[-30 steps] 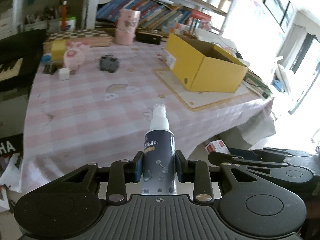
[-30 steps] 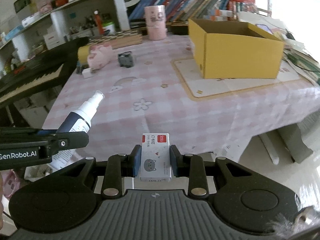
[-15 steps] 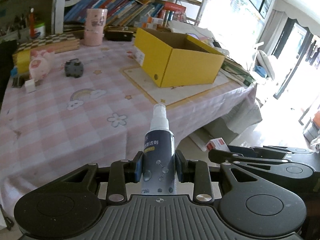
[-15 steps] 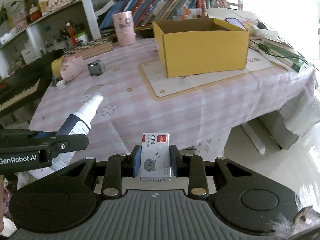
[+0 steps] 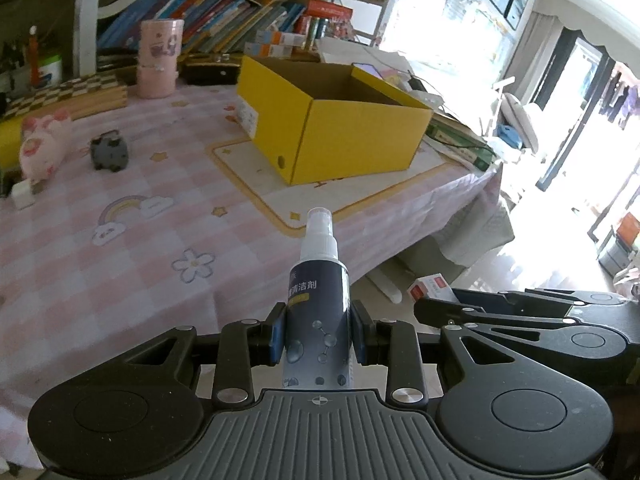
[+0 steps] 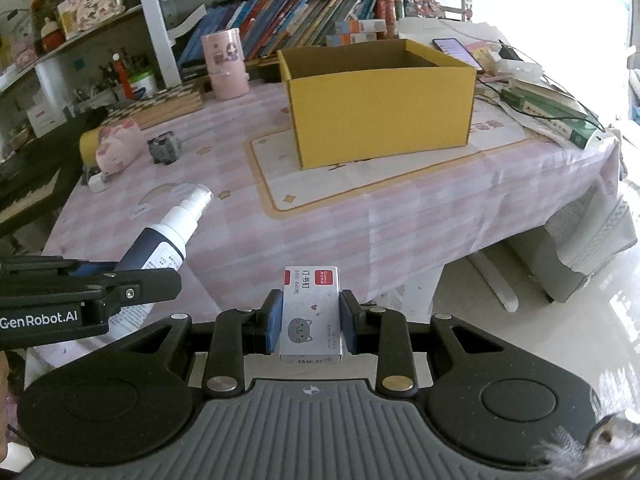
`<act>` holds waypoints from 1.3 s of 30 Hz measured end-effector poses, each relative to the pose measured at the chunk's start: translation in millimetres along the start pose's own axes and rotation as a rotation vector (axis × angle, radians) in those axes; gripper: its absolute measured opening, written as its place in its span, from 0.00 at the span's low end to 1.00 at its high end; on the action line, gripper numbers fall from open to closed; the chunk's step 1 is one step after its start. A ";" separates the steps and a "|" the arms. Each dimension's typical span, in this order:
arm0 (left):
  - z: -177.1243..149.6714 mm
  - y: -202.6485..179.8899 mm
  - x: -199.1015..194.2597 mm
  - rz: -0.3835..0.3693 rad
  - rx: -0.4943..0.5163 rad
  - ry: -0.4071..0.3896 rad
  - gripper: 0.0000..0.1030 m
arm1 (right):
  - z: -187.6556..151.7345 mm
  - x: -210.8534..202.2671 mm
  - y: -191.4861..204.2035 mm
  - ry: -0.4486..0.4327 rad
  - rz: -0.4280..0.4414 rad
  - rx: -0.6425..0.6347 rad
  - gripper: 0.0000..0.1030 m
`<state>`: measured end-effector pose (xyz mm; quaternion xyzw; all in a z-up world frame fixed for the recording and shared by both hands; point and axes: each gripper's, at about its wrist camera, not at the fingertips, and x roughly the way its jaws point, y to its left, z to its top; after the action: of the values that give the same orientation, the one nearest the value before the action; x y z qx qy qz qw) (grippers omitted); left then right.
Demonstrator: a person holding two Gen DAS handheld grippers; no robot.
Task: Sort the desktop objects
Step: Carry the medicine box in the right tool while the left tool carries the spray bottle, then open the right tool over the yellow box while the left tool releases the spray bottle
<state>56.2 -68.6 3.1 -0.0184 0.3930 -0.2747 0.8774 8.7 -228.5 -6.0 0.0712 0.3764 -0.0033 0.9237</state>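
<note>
Left tongs (image 5: 318,338) around spray bottle (image 5: 318,308)

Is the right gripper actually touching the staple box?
Touching. Right wrist view: the right gripper has both pads pressed flat against the sides of the staple box, no gap either side.

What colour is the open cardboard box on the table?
Yellow outside, plain brown inside. The box shows best in the right wrist view.
</note>
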 end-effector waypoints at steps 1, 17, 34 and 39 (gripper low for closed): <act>1.5 -1.7 2.2 -0.003 0.004 0.001 0.30 | 1.0 0.6 -2.8 0.001 -0.002 0.003 0.27; 24.1 -24.8 37.0 -0.023 0.030 0.023 0.30 | 23.9 18.0 -37.2 0.015 -0.008 0.012 0.27; 63.7 -58.7 91.0 -0.042 0.020 0.000 0.30 | 66.7 45.4 -93.4 0.014 -0.016 -0.031 0.27; 77.5 -68.7 104.3 -0.029 0.012 -0.012 0.30 | 84.0 54.0 -111.9 -0.003 0.008 -0.050 0.27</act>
<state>134.7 -192.9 2.8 -0.0204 0.3857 -0.2895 0.8758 99.1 -347.9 1.4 0.0495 0.3746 0.0099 0.9258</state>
